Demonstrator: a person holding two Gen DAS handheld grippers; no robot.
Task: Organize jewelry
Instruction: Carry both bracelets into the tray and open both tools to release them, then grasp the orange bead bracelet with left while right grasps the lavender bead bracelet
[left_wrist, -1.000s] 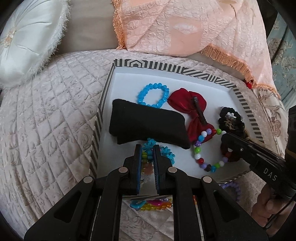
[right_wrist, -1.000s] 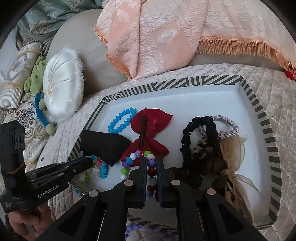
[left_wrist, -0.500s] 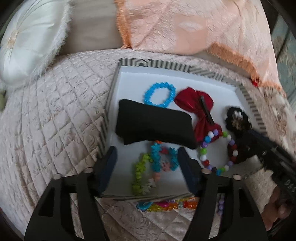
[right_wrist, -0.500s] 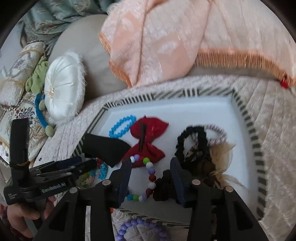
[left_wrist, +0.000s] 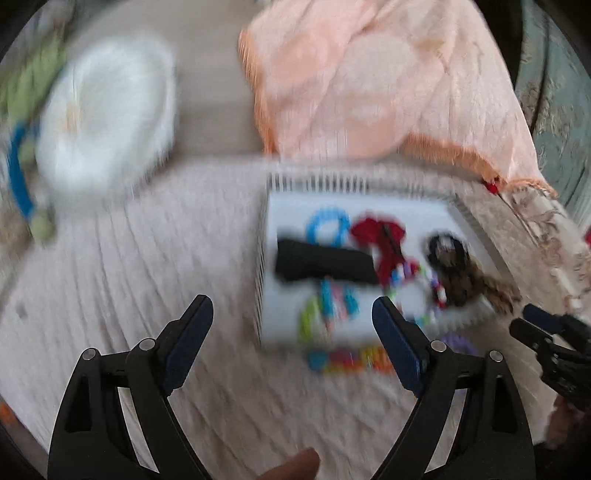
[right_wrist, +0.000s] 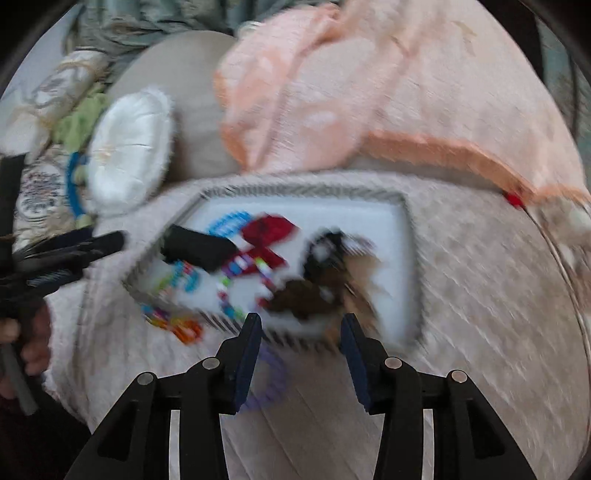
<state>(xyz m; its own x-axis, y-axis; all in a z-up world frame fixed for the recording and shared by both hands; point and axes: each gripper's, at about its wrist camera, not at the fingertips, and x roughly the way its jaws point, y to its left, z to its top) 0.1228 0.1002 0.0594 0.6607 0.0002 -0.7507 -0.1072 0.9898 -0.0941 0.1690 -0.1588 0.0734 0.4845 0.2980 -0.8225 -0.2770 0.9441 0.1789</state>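
Observation:
A white tray with a striped rim lies on the quilt, blurred by motion. It holds a blue bead bracelet, a red bow, a black cloth, dark scrunchies, a star-bead bracelet and a multicolour bead bracelet. In front of the tray lie a rainbow bracelet and a purple bracelet. My left gripper hangs back from the tray, its jaws opening with nothing between them. My right gripper stands open and empty above the tray's near rim.
A round white cushion sits at the back left and a peach fringed throw hangs behind the tray. The pale quilt spreads left of the tray. A fingertip shows at the bottom edge.
Both grippers were shut on bracelets in the tray; both have opened, let go and drawn back and up. The star-bead and multicolour bracelets stay in the tray.

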